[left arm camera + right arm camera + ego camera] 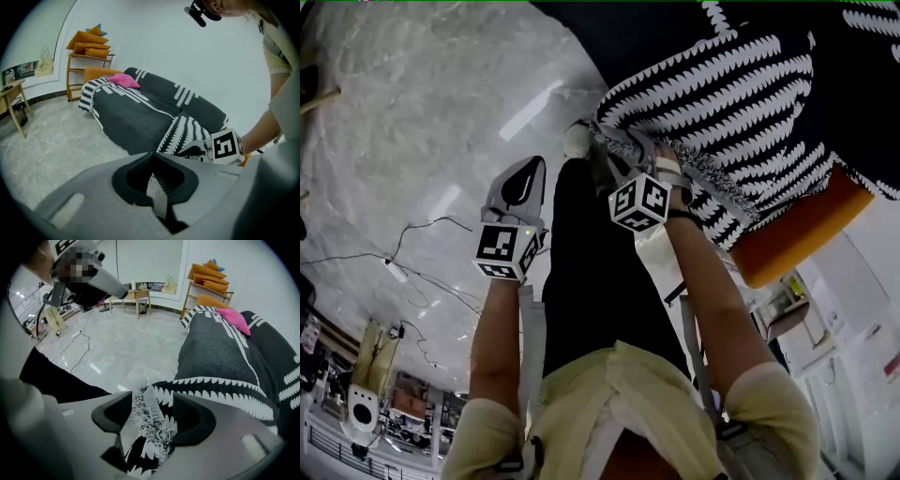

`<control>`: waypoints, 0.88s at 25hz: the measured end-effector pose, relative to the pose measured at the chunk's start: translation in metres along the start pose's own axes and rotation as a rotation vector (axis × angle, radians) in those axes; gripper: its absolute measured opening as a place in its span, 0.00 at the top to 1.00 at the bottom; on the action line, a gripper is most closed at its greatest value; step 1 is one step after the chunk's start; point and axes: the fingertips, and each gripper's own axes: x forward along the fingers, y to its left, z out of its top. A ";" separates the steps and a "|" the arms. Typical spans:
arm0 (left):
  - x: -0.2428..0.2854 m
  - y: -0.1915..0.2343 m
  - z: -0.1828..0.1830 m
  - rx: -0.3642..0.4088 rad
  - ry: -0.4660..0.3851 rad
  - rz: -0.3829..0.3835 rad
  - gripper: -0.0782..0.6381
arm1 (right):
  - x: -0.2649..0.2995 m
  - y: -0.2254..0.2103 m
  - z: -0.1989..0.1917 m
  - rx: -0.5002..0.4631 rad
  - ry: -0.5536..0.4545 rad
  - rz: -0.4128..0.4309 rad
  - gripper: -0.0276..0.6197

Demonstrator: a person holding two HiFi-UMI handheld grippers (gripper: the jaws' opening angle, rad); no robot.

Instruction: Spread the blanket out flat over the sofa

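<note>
Now: sofa (797,246) mostly draped, orange corner bare near right hand. Blanket (741,103) lies along seat and back, near edge bunched at that corner. Right gripper (151,404) jaws apart, fringe loose between them. Left gripper (151,164) jaws together, empty, over floor. Judgement: pinch fringe firmly, draw outward and down over corner, flatten folds.

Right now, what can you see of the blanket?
The blanket is dark charcoal cloth with white sawtooth bands and a fringed edge. It drapes over the orange sofa, leaving one corner bare. A pink cushion lies on it. Its near edge is bunched between the right gripper's spread fingers.
</note>
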 end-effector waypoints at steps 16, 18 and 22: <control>0.004 0.032 -0.035 -0.110 0.006 0.051 0.89 | 0.078 0.014 -0.042 -0.312 0.253 0.080 0.46; -0.002 0.039 -0.037 -0.124 0.000 0.065 0.89 | 0.085 0.016 -0.041 -0.351 0.260 0.064 0.46; -0.010 0.051 -0.038 -0.154 -0.010 0.083 0.89 | 0.095 0.009 -0.035 -0.461 0.290 -0.018 0.45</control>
